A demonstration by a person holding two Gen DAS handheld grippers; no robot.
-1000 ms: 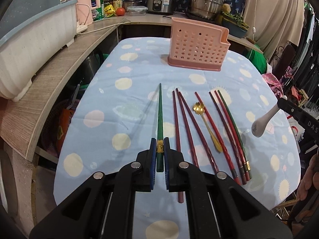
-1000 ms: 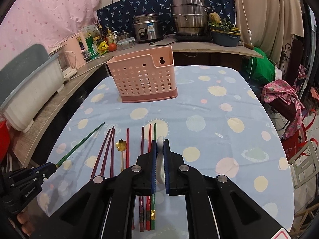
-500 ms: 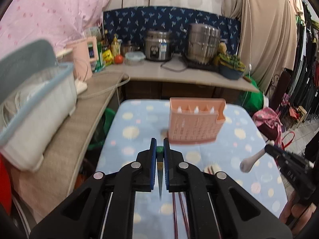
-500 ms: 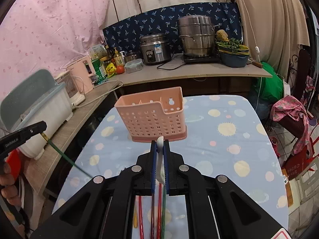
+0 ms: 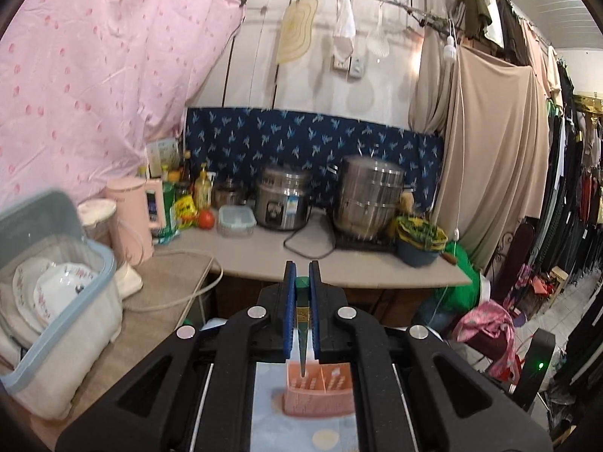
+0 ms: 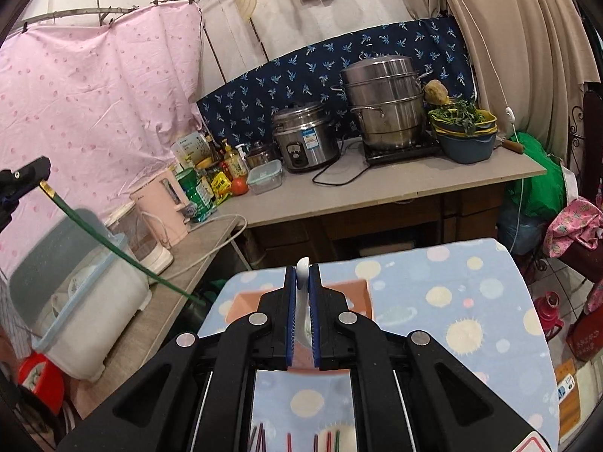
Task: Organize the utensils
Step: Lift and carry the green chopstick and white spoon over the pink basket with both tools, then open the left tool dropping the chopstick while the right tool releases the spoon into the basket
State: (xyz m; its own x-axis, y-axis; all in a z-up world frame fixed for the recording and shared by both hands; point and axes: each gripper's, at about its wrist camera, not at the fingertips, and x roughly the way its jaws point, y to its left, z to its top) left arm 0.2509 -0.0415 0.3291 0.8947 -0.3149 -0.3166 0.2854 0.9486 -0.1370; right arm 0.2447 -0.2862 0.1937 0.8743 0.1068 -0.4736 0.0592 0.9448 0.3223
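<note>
My left gripper (image 5: pixel 301 282) is shut on the thick end of a green chopstick (image 5: pixel 302 333), which hangs tip down over the pink slotted caddy (image 5: pixel 320 395) far below. In the right wrist view this gripper (image 6: pixel 39 179) shows at the far left, high in the air, with the green chopstick (image 6: pixel 113 243) slanting down towards the table. My right gripper (image 6: pixel 302 282) is shut on a white ceramic spoon (image 6: pixel 302 301), handle end up, just in front of the pink caddy (image 6: pixel 358 295), which its fingers largely hide. Red and green chopsticks (image 6: pixel 289 440) lie on the dotted blue tablecloth (image 6: pixel 463 312) at the bottom edge.
Behind the table runs a counter (image 6: pixel 395 192) with a rice cooker (image 6: pixel 305 137), a steel steamer (image 6: pixel 384 101), a bowl of greens and bottles. On the left side counter stand a dish bin (image 5: pixel 56 293) and a pink kettle (image 6: pixel 162 207). Clothes hang at right.
Both grippers have risen and moved towards the caddy. The green chopstick left the table and now hangs tip down over it. The spoon has come close to the caddy's front.
</note>
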